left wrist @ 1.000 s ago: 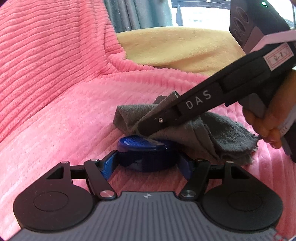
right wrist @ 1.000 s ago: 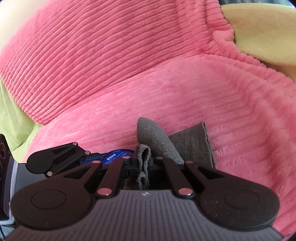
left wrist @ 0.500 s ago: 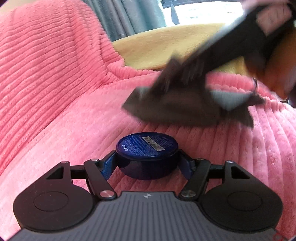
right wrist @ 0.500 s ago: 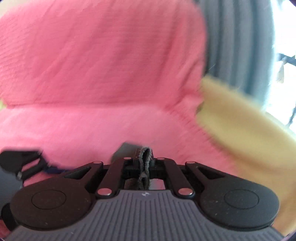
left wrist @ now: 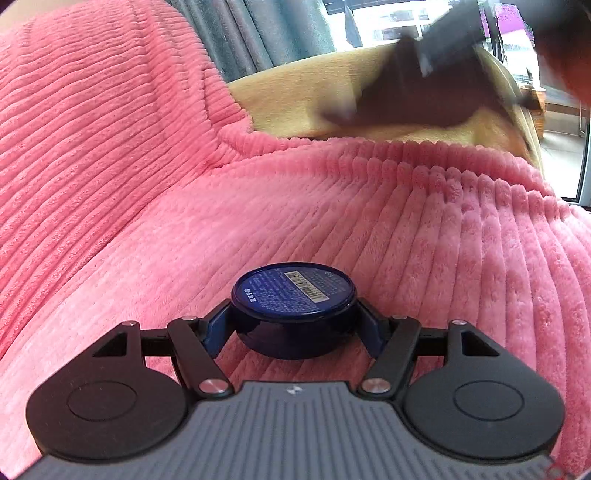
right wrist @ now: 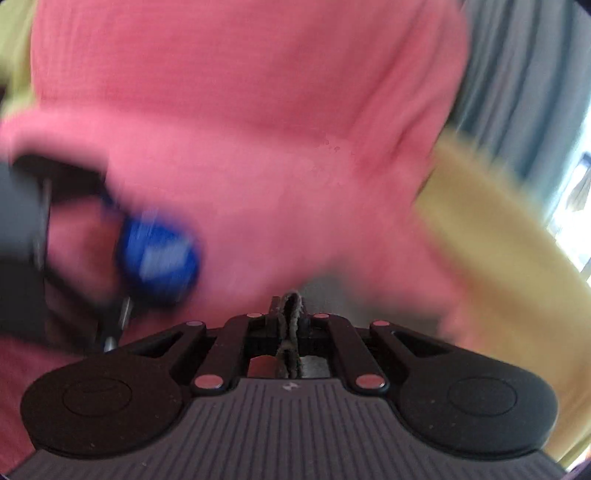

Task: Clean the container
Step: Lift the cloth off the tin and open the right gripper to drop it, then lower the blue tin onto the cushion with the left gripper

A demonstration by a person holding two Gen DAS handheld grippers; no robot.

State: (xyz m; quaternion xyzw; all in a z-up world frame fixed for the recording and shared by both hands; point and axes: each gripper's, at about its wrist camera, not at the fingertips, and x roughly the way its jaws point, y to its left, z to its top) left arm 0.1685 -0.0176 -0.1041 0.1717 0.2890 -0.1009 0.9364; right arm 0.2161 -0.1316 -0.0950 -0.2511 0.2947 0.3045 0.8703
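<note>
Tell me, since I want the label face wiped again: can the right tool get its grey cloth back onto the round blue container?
Probably yes. The round blue container sits face-up and uncovered in the left tool; the right tool, shut on the grey cloth, is lifted clear.

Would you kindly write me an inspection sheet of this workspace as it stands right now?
Surface: pink ribbed blanket, with a yellow blanket behind.
Job's things: blue round container, barcode label up; grey cloth.
Clutter: nothing seen.
Grippers: left gripper clamps the container by its sides; right gripper pinches the cloth, raised clear of the container, its jaws just easing slightly.
Cables: nothing seen.
Surroundings: grey curtain, bright window.
</note>
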